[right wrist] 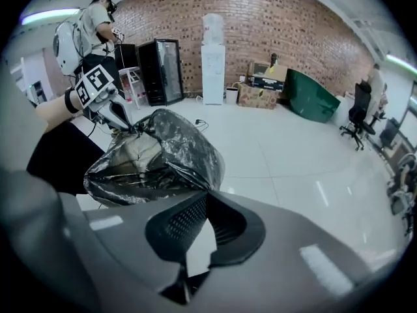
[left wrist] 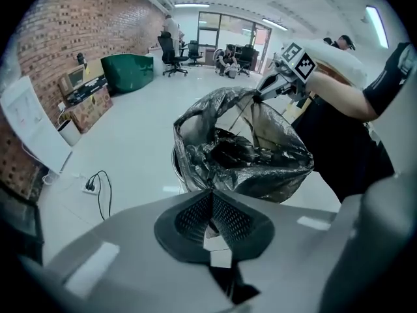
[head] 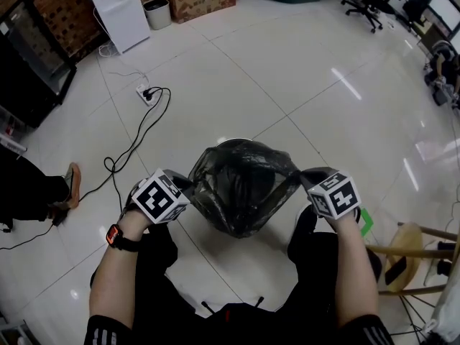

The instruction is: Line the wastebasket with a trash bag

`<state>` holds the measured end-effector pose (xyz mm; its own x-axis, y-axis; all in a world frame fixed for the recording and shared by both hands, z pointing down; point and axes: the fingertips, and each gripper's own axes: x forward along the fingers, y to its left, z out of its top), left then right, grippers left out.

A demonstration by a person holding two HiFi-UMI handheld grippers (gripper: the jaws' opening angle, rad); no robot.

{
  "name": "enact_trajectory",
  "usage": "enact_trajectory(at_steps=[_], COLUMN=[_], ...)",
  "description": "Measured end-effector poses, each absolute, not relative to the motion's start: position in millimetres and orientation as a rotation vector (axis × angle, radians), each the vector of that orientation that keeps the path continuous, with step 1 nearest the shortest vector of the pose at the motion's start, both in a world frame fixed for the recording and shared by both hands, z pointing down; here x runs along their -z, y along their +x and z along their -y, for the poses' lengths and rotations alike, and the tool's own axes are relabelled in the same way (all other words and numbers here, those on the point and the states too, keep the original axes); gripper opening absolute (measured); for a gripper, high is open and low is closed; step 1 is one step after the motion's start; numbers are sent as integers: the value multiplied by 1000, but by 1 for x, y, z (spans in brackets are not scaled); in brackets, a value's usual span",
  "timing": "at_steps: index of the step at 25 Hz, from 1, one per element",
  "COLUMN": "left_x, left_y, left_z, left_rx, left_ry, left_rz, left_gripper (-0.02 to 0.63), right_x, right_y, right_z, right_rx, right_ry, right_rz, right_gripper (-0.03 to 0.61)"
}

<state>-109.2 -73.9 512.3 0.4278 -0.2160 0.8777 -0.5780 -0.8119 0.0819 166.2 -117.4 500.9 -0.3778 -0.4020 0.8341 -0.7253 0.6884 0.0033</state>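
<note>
Both tongs were pressed shut on the rim of the trash bag (head: pixel 241 192). My left tongs (head: pixel 190 184) pinched the thin black film at the bag's left edge. My right tongs (head: pixel 302 176) pinched it at the opposite edge, where the film was drawn out to a point. The mouth of the bag was stretched open between them, and its body bulged, crumpled and glossy, just in front of my knees.

Looking along the left tongs (left wrist: pixel 210 191), I saw the film run straight into the closed jaws. The right tongs (left wrist: pixel 257 98) gripped the far rim across the open mouth.

Of the wastebasket (left wrist: pixel 175 167) I saw only a thin curve of rim beside the bag, which covered the rest. I could not tell how far the bag reached down inside it.

On the white tiled floor (head: pixel 287 70), well apart from the bag, lay a power strip (head: pixel 147 94) with a black cable. A wooden stool (head: pixel 406 254) stood to my right.
</note>
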Motion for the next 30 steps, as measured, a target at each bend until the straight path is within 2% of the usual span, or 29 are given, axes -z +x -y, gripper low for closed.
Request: enact_trajectory(at_steps=[8,9,10,15,20,23,30], left_x=[-551,-554,-556,-565,-565,-558,-563], left_y=[-112,-112,-111,-108,-106,-107,-112], left_z=[79,80,81,92,99,105,120], left_rx=[-1383,-1389,-1395,-1338,-1301,-1286,-1242], left_ry=[2222,2223,2224,2221,2222,2235,2211], left_rz=[682,691,700,742,775,794,848], left_gripper=[1,1,1,1,0,3,26], right_x=[-562,-561,-558,-536,-466,-441,-502], right_y=[141,141,140,135,108,88,83], right_z=[134,140,145,157,150,154,218], right_rx=[-422,-406,-396,-367,-103,-175,-367], right_ry=[897,926,954,1029,980,883,840], right_rz=[1942,1951,1963,2031,2150,2295,2306], right_gripper=[14,44,111,171,181,181,169])
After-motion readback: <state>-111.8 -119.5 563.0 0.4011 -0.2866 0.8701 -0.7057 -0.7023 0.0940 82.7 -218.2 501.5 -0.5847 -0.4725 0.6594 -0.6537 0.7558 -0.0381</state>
